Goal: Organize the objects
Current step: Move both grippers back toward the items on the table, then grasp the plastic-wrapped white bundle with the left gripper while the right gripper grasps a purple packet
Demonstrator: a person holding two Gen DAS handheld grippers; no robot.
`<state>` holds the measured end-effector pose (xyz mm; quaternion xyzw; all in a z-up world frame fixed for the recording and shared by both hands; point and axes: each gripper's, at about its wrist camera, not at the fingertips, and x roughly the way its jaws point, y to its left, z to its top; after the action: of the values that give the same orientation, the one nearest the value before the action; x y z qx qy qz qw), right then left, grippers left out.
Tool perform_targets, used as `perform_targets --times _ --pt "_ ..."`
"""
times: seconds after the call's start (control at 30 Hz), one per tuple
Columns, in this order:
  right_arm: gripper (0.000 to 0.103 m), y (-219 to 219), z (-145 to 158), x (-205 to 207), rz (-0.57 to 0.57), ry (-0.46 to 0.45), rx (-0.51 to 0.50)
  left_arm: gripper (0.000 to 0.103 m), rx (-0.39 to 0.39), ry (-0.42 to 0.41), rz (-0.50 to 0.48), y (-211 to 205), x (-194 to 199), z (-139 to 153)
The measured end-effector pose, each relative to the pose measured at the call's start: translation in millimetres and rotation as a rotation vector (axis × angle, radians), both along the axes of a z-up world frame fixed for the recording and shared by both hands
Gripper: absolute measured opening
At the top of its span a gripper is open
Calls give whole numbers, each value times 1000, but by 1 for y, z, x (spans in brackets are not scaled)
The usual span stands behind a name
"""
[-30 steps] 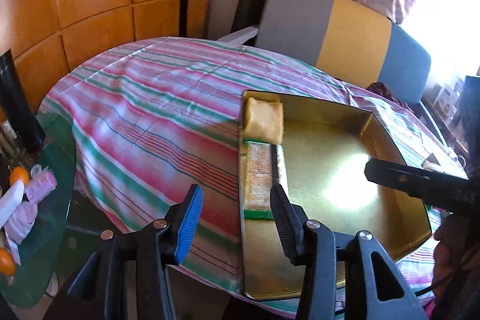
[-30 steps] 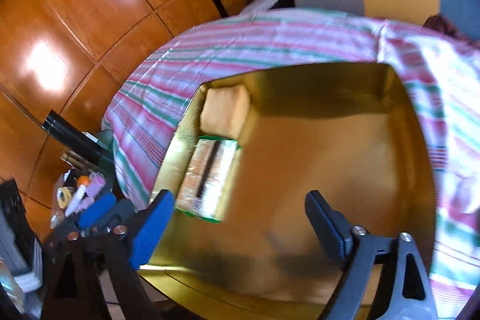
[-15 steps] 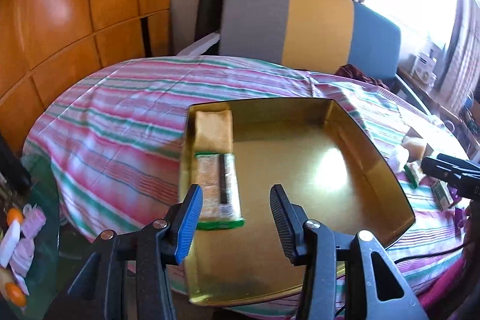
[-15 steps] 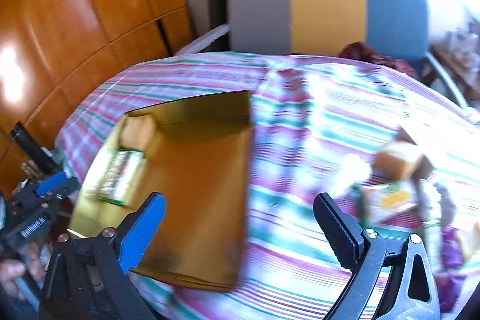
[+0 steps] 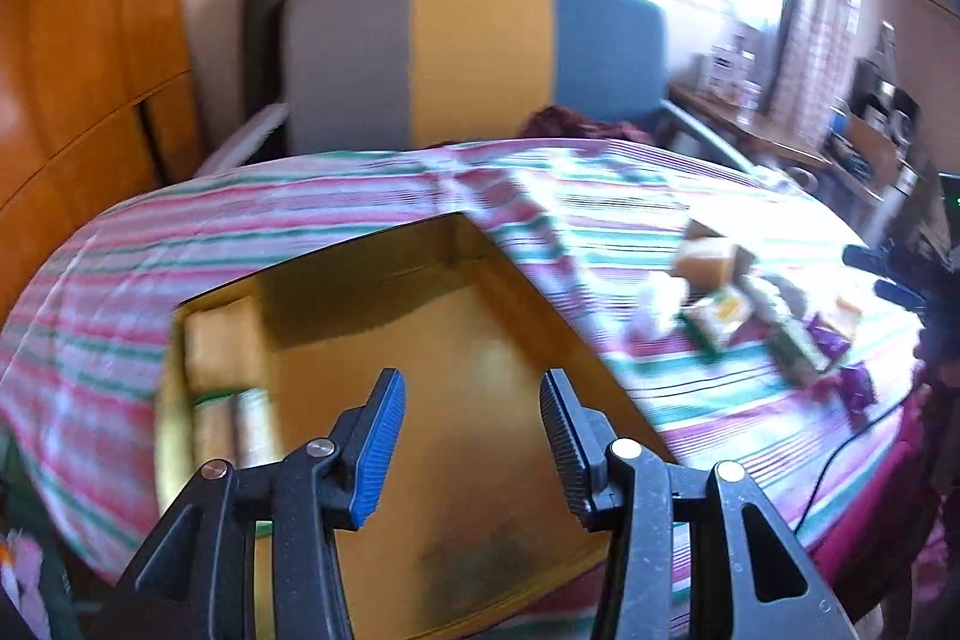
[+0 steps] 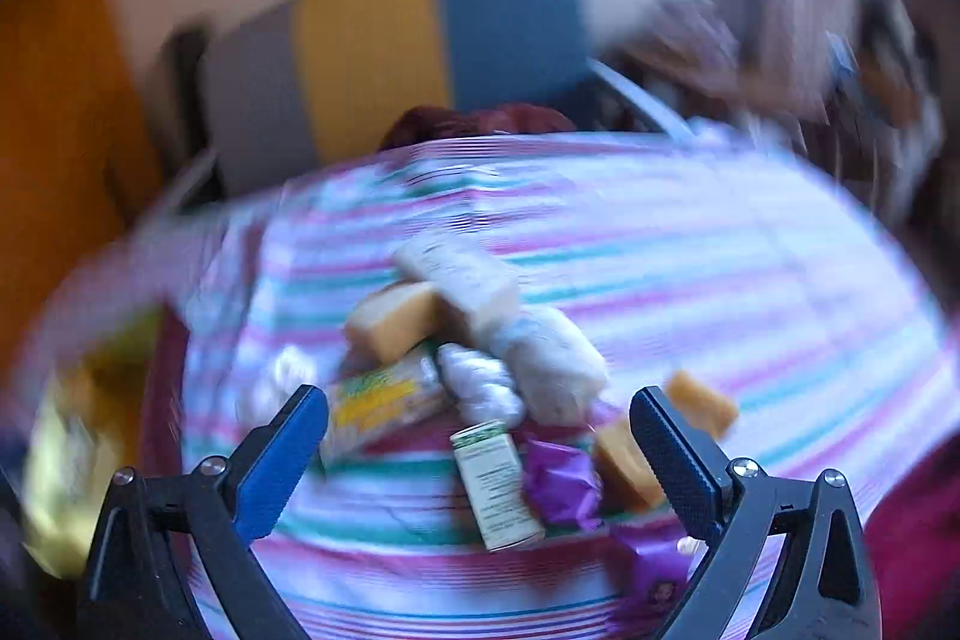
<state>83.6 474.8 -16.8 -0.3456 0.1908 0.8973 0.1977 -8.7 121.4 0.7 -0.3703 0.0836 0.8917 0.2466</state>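
Observation:
A gold tray (image 5: 480, 388) lies on the striped tablecloth (image 5: 300, 208). A yellow packet (image 5: 219, 340) and a green-edged packet (image 5: 240, 424) lie along its left wall. My left gripper (image 5: 471, 436) hovers over the tray, open part-way with nothing between its fingers. To the right lies a pile of packets (image 5: 738, 316). My right gripper (image 6: 480, 436) hangs over that pile, open wide and empty. Under it I see a tan block (image 6: 396, 319), a yellow-green packet (image 6: 384, 403), a small green-and-white box (image 6: 495, 484) and a purple wrapper (image 6: 561, 478). The right wrist view is blurred.
A chair back (image 5: 480, 52) in grey, yellow and blue stands behind the table. A wooden panelled wall (image 5: 72, 70) is on the left. A cluttered side desk (image 5: 780, 124) stands at the far right. A dark red cloth (image 5: 570, 124) lies at the table's far edge.
Both views have swung to the right. The tray has slid to the left edge of the right wrist view and the pile has come under the right gripper, whose jaws have widened.

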Motion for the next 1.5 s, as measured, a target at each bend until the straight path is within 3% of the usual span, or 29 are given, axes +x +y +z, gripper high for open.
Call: perform_targets --times 0.13,0.3,0.47,0.8,0.93,0.97,1.03,1.27,1.5 --pt "102 39 0 27 -153 143 -135 47 -12 -18 -100 45 -1 -1" --pt "103 42 4 32 -161 204 -138 47 -25 -88 -188 102 -10 -13" --pt "103 39 6 35 -153 256 -158 47 -45 -184 -200 148 -31 -33" --pt "103 69 -16 58 -246 378 -402 48 -89 -317 -159 198 -73 -77" --pt "103 74 -22 58 -258 379 -456 46 -56 -386 -136 205 -86 -92" --pt "103 74 -23 56 -257 371 -459 39 -50 -392 -136 205 -88 -95" --pt "103 73 -24 52 -245 355 -457 36 -28 -399 -132 201 -91 -97" --pt "103 69 -26 38 -205 277 -432 34 21 -352 -152 185 -77 -80" --pt "103 73 -35 33 -197 229 -474 34 42 -274 -203 165 -47 -54"
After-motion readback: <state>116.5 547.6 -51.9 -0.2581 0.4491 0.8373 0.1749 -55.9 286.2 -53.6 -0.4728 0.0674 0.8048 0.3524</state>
